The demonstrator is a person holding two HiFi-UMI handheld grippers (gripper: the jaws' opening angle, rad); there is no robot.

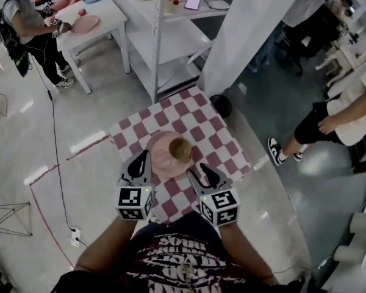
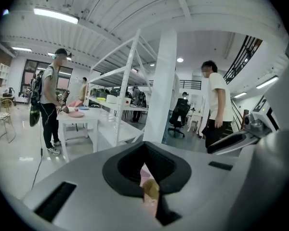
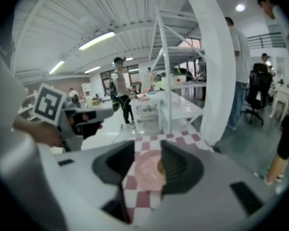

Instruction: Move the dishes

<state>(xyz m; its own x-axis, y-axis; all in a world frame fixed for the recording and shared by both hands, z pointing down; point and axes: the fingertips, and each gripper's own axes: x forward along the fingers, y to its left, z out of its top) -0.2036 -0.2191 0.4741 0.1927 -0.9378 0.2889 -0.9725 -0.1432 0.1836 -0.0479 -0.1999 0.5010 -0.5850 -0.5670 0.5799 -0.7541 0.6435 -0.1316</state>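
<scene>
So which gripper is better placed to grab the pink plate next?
Likely the right. The right gripper has its fingers apart and aimed at the pink plate; the left gripper, about as near, is shut.

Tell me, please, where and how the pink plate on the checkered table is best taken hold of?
Probably its near rim, approached low from the person's side. The pink plate lies flat, and the cup sits toward its far right, leaving the near rim bare. The open right tongs face that edge.

Cup [image 1: 180, 149] on plate [image 1: 157, 163], plate on table [image 1: 222, 136] — left gripper [image 1: 140, 162] and right gripper [image 1: 202, 172] flanking it
</scene>
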